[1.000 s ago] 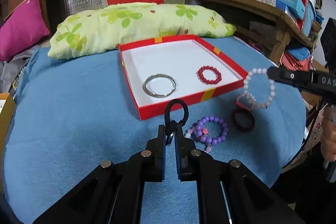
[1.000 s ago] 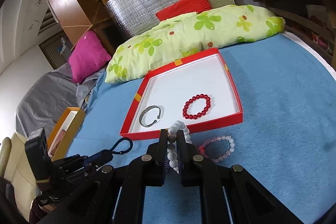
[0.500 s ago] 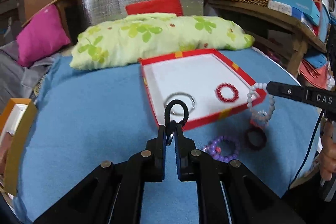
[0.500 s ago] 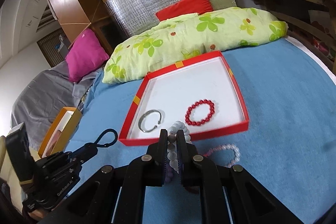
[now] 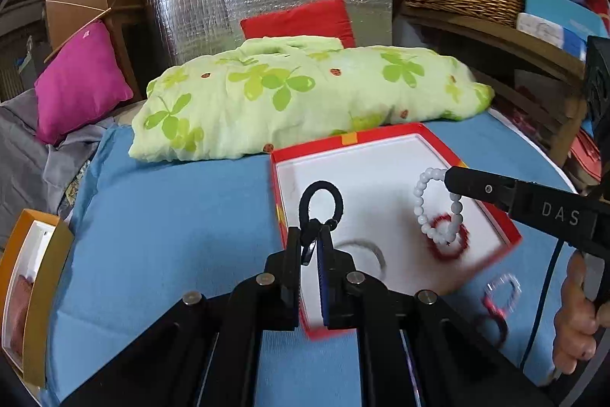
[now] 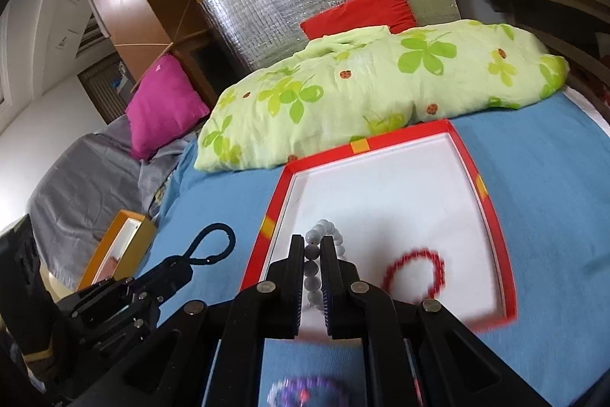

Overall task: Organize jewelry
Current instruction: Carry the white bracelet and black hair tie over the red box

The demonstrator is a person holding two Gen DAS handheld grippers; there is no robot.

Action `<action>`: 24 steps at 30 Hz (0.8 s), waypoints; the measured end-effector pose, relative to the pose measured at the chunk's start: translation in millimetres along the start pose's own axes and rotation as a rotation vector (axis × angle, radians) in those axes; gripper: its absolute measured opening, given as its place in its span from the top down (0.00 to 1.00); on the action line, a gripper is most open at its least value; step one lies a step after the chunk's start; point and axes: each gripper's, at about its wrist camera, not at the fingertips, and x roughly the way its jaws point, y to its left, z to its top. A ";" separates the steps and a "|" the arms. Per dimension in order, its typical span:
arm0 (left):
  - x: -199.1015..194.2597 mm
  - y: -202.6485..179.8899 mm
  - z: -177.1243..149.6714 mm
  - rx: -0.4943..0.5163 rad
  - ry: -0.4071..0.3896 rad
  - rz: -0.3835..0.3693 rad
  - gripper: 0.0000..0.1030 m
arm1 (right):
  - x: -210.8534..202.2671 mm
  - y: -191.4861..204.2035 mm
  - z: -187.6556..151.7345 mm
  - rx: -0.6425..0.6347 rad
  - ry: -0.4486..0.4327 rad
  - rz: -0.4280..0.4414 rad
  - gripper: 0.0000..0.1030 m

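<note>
Left gripper (image 5: 312, 246) is clamped on a black loop (image 5: 321, 198), right gripper (image 6: 313, 256) pinches a white bead bracelet (image 5: 438, 205), both up over the red tray (image 6: 495, 227) where a red bracelet (image 6: 415, 271) lies.

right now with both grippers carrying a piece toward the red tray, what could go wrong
1. The white bead bracelet hangs from the right gripper by a few beads, so a quick swing could slip it loose.
2. It dangles right over the red bead bracelet lying in the red tray; released here, the two may tangle.
3. The left gripper pinches the black loop only at its base near the tray's near wall, so it might drop outside.
</note>
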 end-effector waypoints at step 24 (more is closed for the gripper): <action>124.0 -12.5 27.3 -0.029 0.164 0.010 0.92 | 107.5 -43.0 41.1 0.029 0.082 -0.171 0.91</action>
